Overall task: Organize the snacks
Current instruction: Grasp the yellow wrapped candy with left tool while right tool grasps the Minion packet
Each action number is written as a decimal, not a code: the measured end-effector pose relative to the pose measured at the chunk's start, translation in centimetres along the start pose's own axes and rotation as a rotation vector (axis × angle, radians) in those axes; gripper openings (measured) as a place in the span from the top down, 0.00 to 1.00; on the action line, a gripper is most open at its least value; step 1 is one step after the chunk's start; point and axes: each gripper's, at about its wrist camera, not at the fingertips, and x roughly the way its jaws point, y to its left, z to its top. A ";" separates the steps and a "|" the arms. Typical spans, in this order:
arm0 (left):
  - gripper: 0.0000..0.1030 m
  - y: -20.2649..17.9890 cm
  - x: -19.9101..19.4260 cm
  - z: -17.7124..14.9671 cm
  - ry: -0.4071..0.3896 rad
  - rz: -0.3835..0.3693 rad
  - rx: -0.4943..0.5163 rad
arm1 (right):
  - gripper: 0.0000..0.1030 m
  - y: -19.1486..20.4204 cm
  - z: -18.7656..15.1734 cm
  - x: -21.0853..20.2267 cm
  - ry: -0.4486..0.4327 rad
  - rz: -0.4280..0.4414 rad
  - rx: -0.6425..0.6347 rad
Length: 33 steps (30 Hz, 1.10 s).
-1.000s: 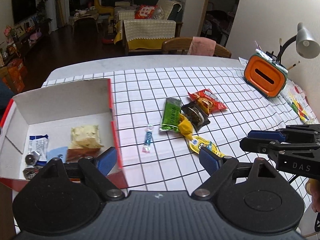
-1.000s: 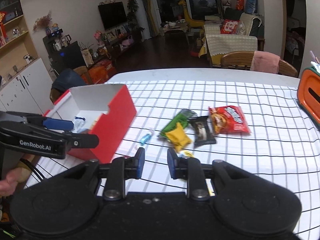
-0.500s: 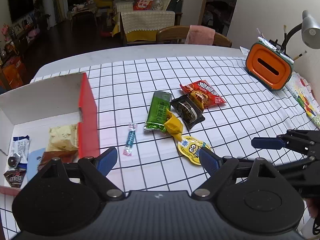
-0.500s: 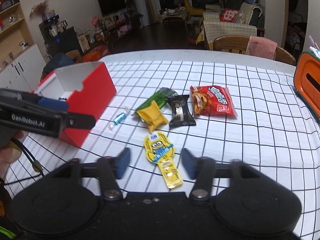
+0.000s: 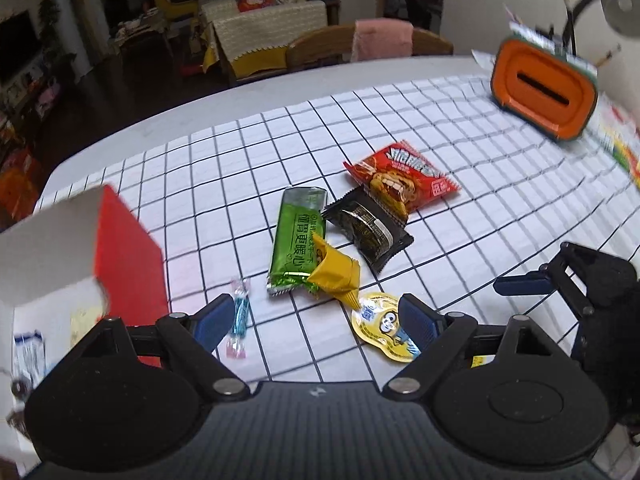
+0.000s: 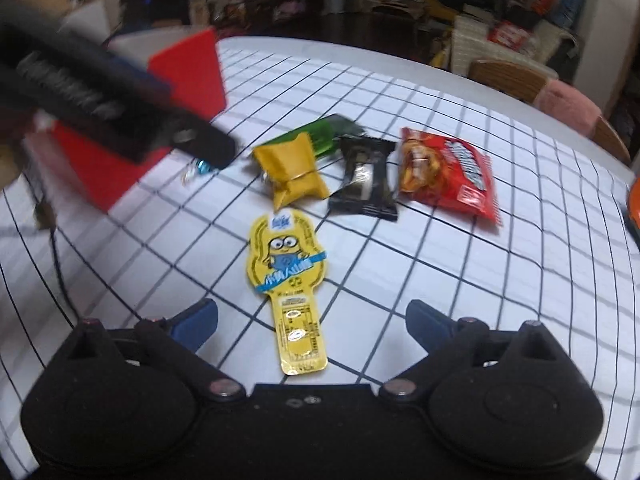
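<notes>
Since a second ago the right gripper has gone from nearly shut to wide apart, empty, and come down over the yellow Minions pouch, whose tab end now lies between its blue fingertips. The left gripper has swung right off the red box, which now sits at the left edge; its jaws are spread with nothing in them, the pouch just beside the right pad. The snacks lie as before on the grid-checked cloth: a green bar with Chinese lettering I cannot read, a yellow wrapped sweet on its near end, a black packet, a red packet to the right, and a small blue candy near the box. The left gripper's side lettering is blurred.
</notes>
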 end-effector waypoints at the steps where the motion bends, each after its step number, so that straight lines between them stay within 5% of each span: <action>1: 0.13 -0.3 0.5 0.2 0.006 0.010 0.022 | 0.03 0.3 -0.1 0.2 -0.004 0.000 -0.023; 9: 0.13 -1.7 5.2 2.0 0.109 0.078 0.116 | 0.07 0.2 1.5 2.0 -0.011 -0.016 -0.010; 16: 0.15 -2.8 7.9 3.2 0.169 0.108 0.166 | 0.26 0.4 2.8 3.6 0.045 0.028 -0.040; 26: 0.62 -3.3 9.3 3.0 0.212 0.098 0.180 | 0.50 0.9 3.5 3.8 0.057 0.061 -0.078; 33: 0.73 -2.2 8.5 2.9 0.188 0.085 0.124 | 0.50 1.0 3.3 3.6 0.050 0.053 -0.047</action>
